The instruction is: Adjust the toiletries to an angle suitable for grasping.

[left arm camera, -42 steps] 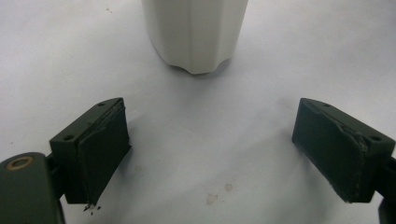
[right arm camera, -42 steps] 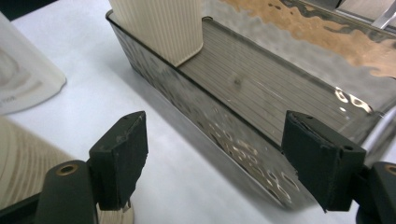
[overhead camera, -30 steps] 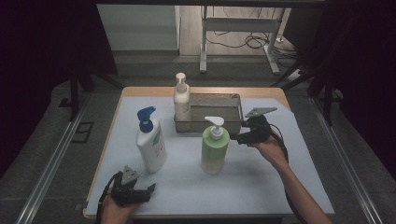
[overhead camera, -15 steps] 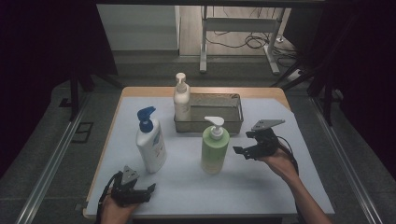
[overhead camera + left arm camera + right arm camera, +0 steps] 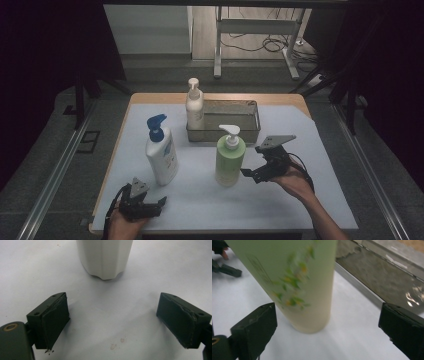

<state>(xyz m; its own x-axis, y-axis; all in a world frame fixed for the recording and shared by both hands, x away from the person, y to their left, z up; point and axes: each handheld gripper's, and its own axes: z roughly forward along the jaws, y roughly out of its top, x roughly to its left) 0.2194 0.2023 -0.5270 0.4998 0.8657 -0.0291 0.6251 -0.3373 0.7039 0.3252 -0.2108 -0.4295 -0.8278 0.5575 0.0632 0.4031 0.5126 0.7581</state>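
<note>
I am bringing my right gripper (image 5: 257,170) up beside the green bottle (image 5: 230,162), which is standing upright near the middle of the table (image 5: 320,200), just in front of the metal tray (image 5: 250,132). Its jaws have just been opening and are now standing wide apart, with the bottle's lower body ahead of them but not yet between the pads, as the right gripper view (image 5: 307,285) is showing. To grip well, I judge I should be centring the bottle between both pads, approaching level and low on the body, and closing gently so it is not tipping toward the tray. My left gripper (image 5: 145,202) is resting near the front left corner, jaws apart and holding nothing, facing the white bottle (image 5: 161,152) with the blue pump.
</note>
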